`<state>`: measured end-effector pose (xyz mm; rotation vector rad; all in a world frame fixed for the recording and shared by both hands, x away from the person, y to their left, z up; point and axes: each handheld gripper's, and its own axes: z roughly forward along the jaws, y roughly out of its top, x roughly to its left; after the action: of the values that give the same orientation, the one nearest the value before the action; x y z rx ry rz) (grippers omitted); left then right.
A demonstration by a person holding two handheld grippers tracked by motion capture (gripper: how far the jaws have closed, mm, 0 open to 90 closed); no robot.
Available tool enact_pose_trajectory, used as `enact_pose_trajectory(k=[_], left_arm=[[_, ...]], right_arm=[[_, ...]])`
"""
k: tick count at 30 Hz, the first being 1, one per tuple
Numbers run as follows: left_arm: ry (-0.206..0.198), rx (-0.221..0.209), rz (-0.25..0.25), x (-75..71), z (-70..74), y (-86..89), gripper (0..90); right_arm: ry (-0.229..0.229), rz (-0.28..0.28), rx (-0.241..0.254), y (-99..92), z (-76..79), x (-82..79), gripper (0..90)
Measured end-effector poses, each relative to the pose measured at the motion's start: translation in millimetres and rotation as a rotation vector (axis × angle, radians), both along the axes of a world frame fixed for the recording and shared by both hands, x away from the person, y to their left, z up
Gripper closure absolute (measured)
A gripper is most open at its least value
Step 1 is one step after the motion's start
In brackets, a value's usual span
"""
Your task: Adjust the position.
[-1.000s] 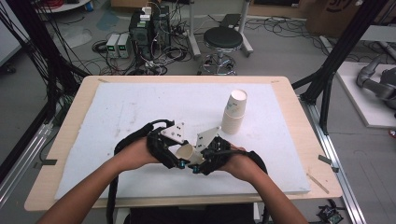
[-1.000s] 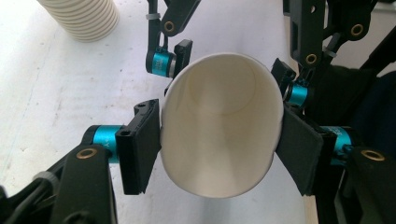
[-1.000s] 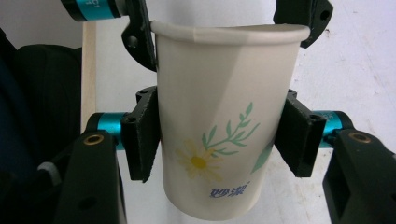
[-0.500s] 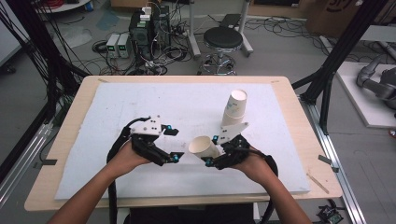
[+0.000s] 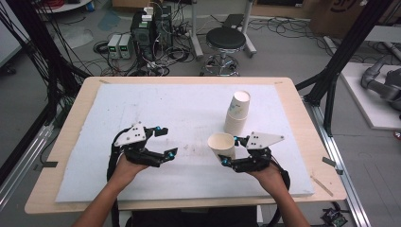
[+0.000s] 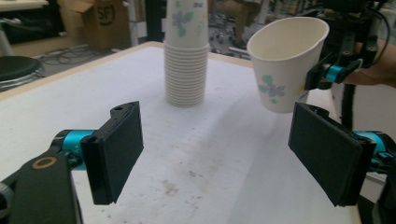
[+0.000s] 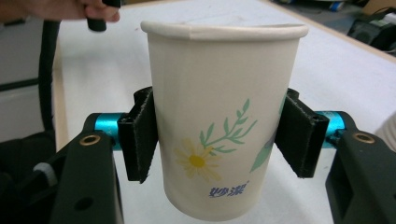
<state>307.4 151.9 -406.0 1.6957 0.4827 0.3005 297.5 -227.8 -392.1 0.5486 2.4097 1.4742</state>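
Paper cup point(image 7: 219, 121) first, since it is what my right tool point(image 5: 230, 152) carries: a single white one with a printed daisy, held upright and clear of the tabletop point(image 5: 189, 113), near the front edge on my right side. Going by size, that tabletop is a wide pale sheet on a wooden board, bare but for scuffs. Next down is the stack of paper cups point(image 5: 238, 112), nested mouth-down, standing just behind the held cup and apart from it. Then my left tool point(image 5: 161, 142), jaws wide apart with nothing between them; they have just been opening, and through its own camera I see the two black pads point(image 6: 116, 149) framing bare tabletop, with the held cup off to the side.

My right tool's pads press the cup wall from both sides at about mid-height. I judge the cup very light, thin and easily crushed; the wall will buckle under much squeeze, and the mouth in the left gripper view already looks slightly oval. The rolled rim is the stiffest part, so a hold nearer it should be safer. The smooth, tapered wall could slip downward.
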Motion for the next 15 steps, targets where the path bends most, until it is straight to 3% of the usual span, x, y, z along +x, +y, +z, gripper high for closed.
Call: enact_pose_trajectory(k=[5,15], left_arm=[[-0.016,-0.016,0.069,-0.5,-8.7,9.4,17.9],[-0.022,-0.027,0.134,0.2,-15.3,23.8,17.8]], right_arm=[[-0.013,-0.037,0.055,-6.6,-6.7,0.7,37.0],[-0.039,-0.065,0.129,-10.4,-12.0,4.3,36.7]])
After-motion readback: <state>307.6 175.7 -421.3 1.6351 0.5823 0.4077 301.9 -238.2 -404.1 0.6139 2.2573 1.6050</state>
